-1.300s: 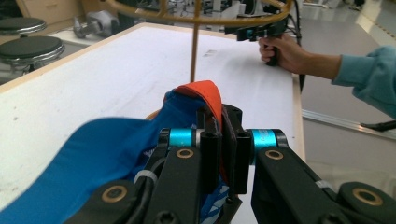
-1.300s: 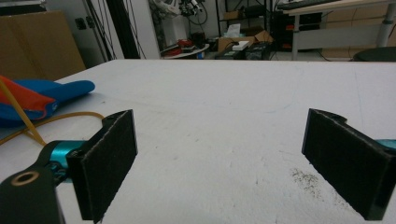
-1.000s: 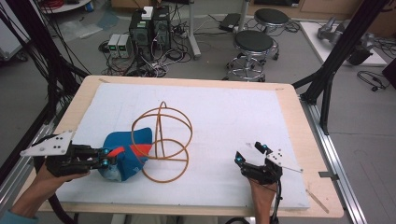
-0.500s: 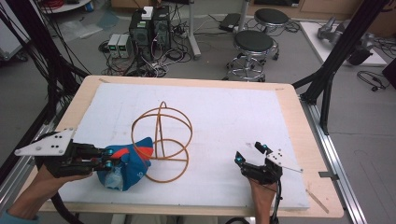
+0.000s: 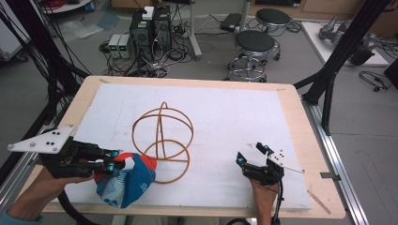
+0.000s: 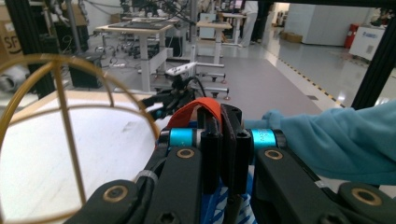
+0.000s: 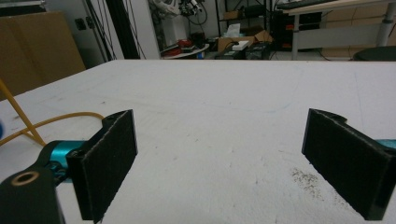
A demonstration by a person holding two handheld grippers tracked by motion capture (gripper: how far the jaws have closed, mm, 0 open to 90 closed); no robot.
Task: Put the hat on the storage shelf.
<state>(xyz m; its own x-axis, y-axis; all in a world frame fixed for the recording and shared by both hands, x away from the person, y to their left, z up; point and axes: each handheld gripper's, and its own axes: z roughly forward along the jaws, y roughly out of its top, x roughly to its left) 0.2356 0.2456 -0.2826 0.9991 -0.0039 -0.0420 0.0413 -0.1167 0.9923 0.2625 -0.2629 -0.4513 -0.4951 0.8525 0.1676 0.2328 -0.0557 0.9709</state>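
Observation:
A blue cap (image 5: 124,185) with white print and a red band lies at the front left of the white mat (image 5: 234,117), hanging a little over its front edge. My left gripper (image 5: 117,165) is shut on the red band (image 6: 198,108), with blue cloth (image 6: 219,205) below the jaws. A golden wire frame (image 5: 160,112) of hoops stands just right of the cap; the same wire frame (image 6: 63,112) rises at the left of the left gripper view. At the front right my right gripper (image 5: 252,154) is open over bare mat, its pads (image 7: 109,163) wide apart.
The mat covers a wooden board (image 5: 84,93) whose front edge is near both hands. The frame's base ring (image 7: 46,122) curves in at the left of the right gripper view. A teal sleeve (image 6: 336,140) lies to the right of my left gripper. Stools and computers stand on the floor beyond.
My left gripper has drawn the cap away from the wire frame toward the front edge of the mat. The right gripper has stayed where it was, open.

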